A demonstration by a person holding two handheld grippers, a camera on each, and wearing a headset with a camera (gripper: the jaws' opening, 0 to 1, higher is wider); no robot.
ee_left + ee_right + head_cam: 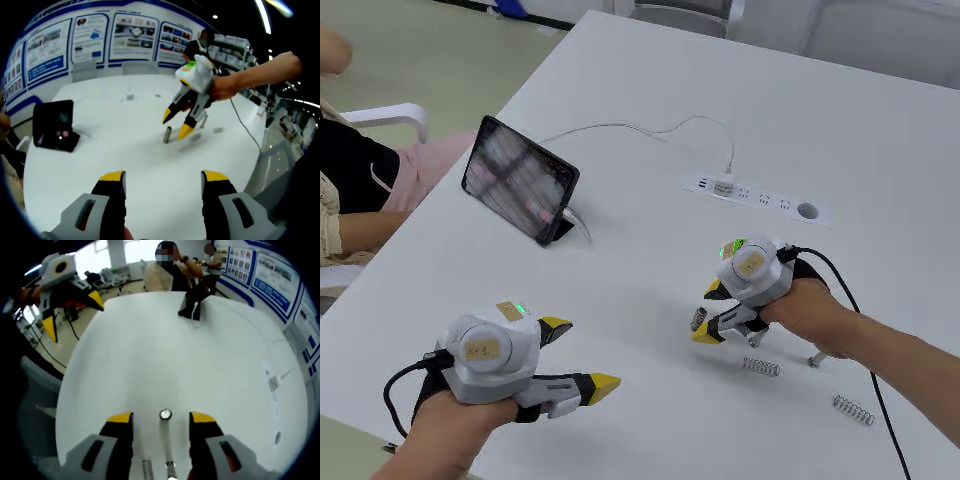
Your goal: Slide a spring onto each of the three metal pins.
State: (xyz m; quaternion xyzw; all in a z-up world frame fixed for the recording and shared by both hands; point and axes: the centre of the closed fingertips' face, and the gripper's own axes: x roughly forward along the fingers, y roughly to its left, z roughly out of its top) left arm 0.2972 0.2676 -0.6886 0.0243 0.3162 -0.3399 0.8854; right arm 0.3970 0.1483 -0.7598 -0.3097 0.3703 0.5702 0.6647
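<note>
Pin (167, 440) between right tool's (161, 418) spread tips

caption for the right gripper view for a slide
Right gripper, jaws open either side of a metal pin on the white table, a spring beside the pin.

The left gripper (581, 352) has a pale grey rounded housing, black jaw arms and yellow tips. A tan square label (482, 349) is fixed on top, with a green indicator light (521, 309) ahead of it. A black cable (388, 392) leaves the rear. The right gripper (708, 314) has identical housing and jaw colours, a tan label (751, 264), a green light (732, 247) and a black lead (825, 258).
</note>
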